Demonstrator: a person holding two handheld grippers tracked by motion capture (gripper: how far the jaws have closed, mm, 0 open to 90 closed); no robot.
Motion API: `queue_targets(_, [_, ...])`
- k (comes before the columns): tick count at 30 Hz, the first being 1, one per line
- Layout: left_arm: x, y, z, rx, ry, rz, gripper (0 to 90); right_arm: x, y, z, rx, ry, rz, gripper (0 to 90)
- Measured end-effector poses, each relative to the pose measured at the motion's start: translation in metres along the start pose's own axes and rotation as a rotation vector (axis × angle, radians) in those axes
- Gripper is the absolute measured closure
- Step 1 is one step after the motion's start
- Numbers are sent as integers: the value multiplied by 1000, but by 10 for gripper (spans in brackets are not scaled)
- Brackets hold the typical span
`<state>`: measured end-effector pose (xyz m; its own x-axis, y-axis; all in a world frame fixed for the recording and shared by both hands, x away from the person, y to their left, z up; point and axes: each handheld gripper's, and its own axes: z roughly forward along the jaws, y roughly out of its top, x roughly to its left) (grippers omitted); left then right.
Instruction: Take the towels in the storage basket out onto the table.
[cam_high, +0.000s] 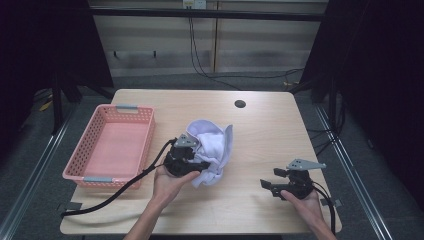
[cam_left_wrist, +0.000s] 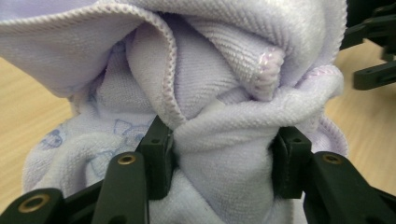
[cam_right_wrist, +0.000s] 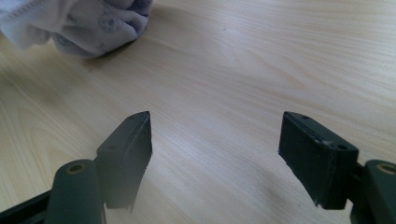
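Note:
A crumpled lavender-white cloth (cam_high: 214, 142) lies in a heap at the middle of the wooden table (cam_high: 265, 130). My left gripper (cam_high: 202, 165) reaches into its near side. In the left gripper view its jaws (cam_left_wrist: 224, 149) pinch a thick fold of the cloth (cam_left_wrist: 224, 84), which bulges between both pads. My right gripper (cam_high: 272, 179) rests low at the table's front right, apart from the cloth. Its jaws stand wide open over bare wood (cam_right_wrist: 215, 140), with nothing between them. The cloth's edge (cam_right_wrist: 79, 23) shows at the upper left of the right gripper view.
A pink plastic basket (cam_high: 85, 145) stands at the table's left edge with nothing in it. A round cable hole (cam_high: 240, 104) sits near the far edge. The left gripper's black cable (cam_high: 120, 190) trails over the front left corner.

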<state>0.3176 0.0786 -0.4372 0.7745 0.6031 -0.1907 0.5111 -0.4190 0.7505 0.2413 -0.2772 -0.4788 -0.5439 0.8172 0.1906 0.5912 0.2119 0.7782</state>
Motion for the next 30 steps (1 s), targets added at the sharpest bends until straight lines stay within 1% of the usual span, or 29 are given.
queue_targets(2, [3, -5, 7, -7, -10, 2, 497, 0, 0, 0, -4, -7, -7, 254])
queue_targets(3, [5, -8, 10, 1, -16, 1, 490, 0, 0, 0, 1, -13, -13, 253])
queue_targets(5, [9, -13, 15, 2, -27, -8, 434, 1, 1, 3, 2, -15, -15, 251])
queue_targets(6, [10, -16, 16, -11, -40, -26, 408, 2, 2, 3, 4, -17, -12, 250])
queue_targets(7, [10, -16, 16, -11, -40, -26, 378, 2, 2, 3, 4, -17, -12, 250])
queue_targets(8, [10, -16, 14, -18, -43, -22, 378, 3, 3, 3, 0, -12, -15, 248])
queue_targets(9, [10, -16, 12, -22, -33, -16, 356, 4, 4, 3, -5, -11, -21, 245])
queue_targets(11, [10, -17, 6, -27, -31, -10, 286, 9, 7, 3, -14, -6, -29, 239])
queue_targets(12, [10, -18, 2, -24, -27, -12, 270, 12, 9, 3, -16, 1, -38, 239])
queue_targets(14, [10, -20, -5, -28, -25, -3, 223, 19, 15, 3, -25, -2, -67, 237])
queue_targets(15, [10, -21, -8, -26, -32, 8, 213, 22, 18, 3, -30, 4, -76, 236])
queue_targets(17, [8, -23, -16, -42, -29, 13, 196, 29, 24, 4, -41, 21, -85, 233])
queue_targets(20, [9, -24, -29, -72, -36, 9, 185, 36, 36, 9, -55, 43, -98, 229])
queue_targets(21, [10, -24, -33, -74, -42, 9, 192, 39, 40, 11, -61, 50, -106, 229])
queue_targets(23, [11, -25, -40, -83, -27, 9, 196, 43, 48, 16, -67, 65, -121, 228])
queue_targets(25, [9, -28, -44, -101, -34, 11, 238, 46, 57, 24, -76, 72, -126, 228])
queue_targets(26, [7, -30, -45, -109, -27, 30, 289, 47, 60, 27, -80, 81, -122, 229])
queue_targets(27, [6, -33, -43, -108, -28, 40, 338, 48, 63, 31, -81, 91, -120, 234])
queue_targets(28, [4, -38, -35, -92, -6, 51, 392, 51, 69, 42, -77, 100, -127, 258])
queue_targets(29, [4, -38, -35, -92, -6, 51, 475, 51, 69, 42, -77, 100, -127, 258])
queue_targets(30, [5, -40, -29, -79, 5, 72, 475, 52, 70, 49, -69, 115, -133, 285])
